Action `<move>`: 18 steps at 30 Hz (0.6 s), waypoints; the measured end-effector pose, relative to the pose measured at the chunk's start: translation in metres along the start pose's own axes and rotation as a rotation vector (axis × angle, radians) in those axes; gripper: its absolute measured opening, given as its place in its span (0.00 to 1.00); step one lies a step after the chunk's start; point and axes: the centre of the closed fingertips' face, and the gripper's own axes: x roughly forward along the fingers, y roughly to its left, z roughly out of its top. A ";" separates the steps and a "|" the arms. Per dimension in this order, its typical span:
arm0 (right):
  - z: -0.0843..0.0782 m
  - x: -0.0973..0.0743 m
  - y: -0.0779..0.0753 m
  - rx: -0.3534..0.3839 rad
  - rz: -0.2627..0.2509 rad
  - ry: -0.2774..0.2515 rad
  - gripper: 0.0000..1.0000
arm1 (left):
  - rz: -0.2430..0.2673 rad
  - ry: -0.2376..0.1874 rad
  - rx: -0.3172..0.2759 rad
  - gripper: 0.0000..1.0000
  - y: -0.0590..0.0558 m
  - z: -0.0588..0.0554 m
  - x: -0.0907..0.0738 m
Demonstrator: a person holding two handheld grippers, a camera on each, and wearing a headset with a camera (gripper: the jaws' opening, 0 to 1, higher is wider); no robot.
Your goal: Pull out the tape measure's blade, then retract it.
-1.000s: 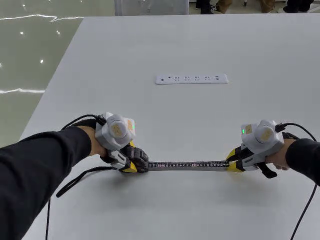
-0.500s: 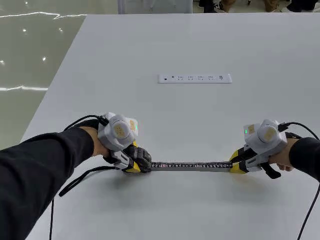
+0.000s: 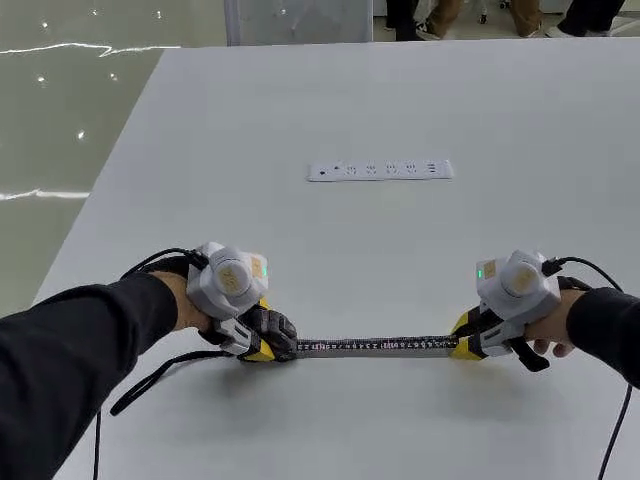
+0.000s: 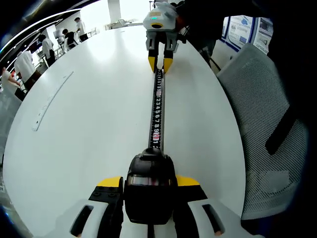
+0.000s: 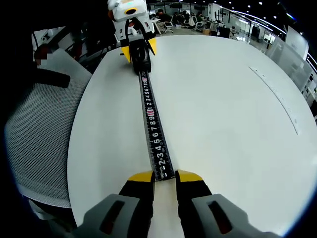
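Observation:
A black and yellow tape measure (image 3: 272,333) lies on the white table (image 3: 400,90), with my left gripper (image 3: 255,347) shut around its case (image 4: 150,186). The blade (image 3: 375,347) runs flat along the table to my right gripper (image 3: 462,348), which is shut on the blade's tip (image 5: 163,173). The left gripper view looks along the numbered blade (image 4: 156,106) to the right gripper (image 4: 160,63) at its far end. Looking the other way, the right gripper view follows the blade (image 5: 152,126) from my right gripper (image 5: 164,177) to the case (image 5: 139,53) held in the left gripper (image 5: 138,58).
A white power strip (image 3: 380,170) lies flat near the table's middle, well beyond the blade; it also shows as a power strip (image 4: 52,101) and a power strip (image 5: 277,96). A grey mesh chair (image 4: 262,124) stands at the near table edge. Cables trail from both grippers.

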 end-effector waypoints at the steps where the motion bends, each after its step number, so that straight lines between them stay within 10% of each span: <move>1: 0.000 0.000 0.000 0.001 -0.001 -0.001 0.14 | 0.012 -0.001 0.000 0.35 0.002 0.000 0.000; 11: 0.021 -0.014 -0.013 0.066 -0.136 -0.135 0.39 | 0.099 -0.109 -0.289 0.62 0.017 -0.006 -0.019; 18: 0.023 -0.047 -0.024 0.208 -0.330 -0.291 0.51 | 0.254 -0.296 -0.451 0.99 0.035 -0.007 -0.049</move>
